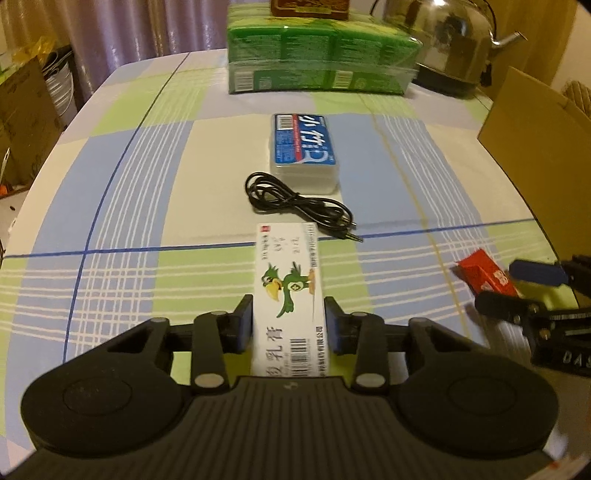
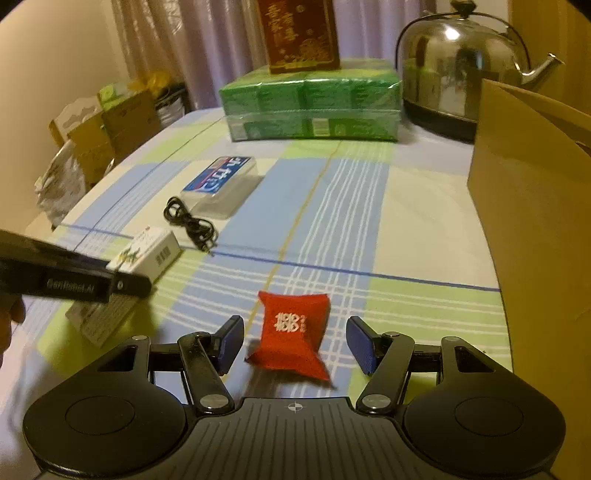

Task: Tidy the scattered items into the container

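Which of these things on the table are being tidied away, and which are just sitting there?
Job:
white box
red pouch
black cable
blue-labelled clear box
cardboard container

Lying about:
green packs
steel kettle
dark red box

Big green pack of tissues [image 2: 312, 105] near the far edge of the table [image 2: 424, 206], with a dark red box [image 2: 298, 35] on top. Shiny metal kettle [image 2: 461, 70] just beside the pack, near the far right corner. Cardboard boxes [image 2: 110, 129] off the left edge, and a curtain [image 2: 192, 48] behind.
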Demonstrator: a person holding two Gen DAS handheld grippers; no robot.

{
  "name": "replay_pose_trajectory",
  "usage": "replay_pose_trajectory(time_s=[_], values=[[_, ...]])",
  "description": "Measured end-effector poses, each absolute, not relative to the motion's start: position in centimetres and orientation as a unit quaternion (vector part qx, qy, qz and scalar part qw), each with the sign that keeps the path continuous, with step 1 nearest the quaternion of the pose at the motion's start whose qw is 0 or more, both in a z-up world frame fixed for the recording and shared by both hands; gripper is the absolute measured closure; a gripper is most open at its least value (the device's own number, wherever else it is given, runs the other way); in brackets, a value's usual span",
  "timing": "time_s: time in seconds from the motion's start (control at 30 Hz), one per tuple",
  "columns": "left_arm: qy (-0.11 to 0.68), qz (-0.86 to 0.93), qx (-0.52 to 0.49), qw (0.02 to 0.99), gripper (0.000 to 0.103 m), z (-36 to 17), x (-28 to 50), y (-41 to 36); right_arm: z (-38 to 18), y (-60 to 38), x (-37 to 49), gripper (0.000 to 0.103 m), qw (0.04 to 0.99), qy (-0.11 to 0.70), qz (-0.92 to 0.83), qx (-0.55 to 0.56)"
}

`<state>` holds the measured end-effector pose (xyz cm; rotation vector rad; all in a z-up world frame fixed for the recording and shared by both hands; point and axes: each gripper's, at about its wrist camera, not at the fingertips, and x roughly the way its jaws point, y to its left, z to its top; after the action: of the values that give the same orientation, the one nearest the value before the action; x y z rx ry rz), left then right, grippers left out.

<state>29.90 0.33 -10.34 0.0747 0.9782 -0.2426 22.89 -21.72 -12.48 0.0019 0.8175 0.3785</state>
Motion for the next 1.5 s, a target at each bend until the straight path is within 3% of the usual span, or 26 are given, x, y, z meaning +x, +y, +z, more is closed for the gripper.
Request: replay_pose_trajectory(time_s=[0.2,0.27,0.33,0.43,0.9,1.5], values=[[0.461,-0.134,0.043,0.876,0.070,-9.9,29.5,-1.0,-12.7,-21.7,23.1,0.045,0.902,0.396,0.172,0.007],[0.458,-0.139,0.044,0.877,0.070,-9.8,29.4,-1.4,-12.8,-21.4,22.9,0.053,0.901,0.396,0.174,-0.004],[0.456,-0.144,0.045,0.877,0.070,-9.7,29.3,-1.7,-13.0,-21.0,22.6,0.068,0.902,0.393,0.179,-0.022],[0.455,-0.150,0.047,0.876,0.070,-9.6,29.3,-2.2,-13.1,-20.6,22.2,0.075,0.902,0.387,0.189,-0.039],[0.438,-0.159,0.048,0.884,0.070,-7.4,28.7,-3.4,-10.1,-21.7,21.2,0.076,0.921,0.348,0.175,-0.028],[0.387,-0.185,0.059,0.901,0.070,-1.2,25.4,-8.9,-2.0,-26.5,18.1,0.076,0.950,0.283,0.130,0.014]])
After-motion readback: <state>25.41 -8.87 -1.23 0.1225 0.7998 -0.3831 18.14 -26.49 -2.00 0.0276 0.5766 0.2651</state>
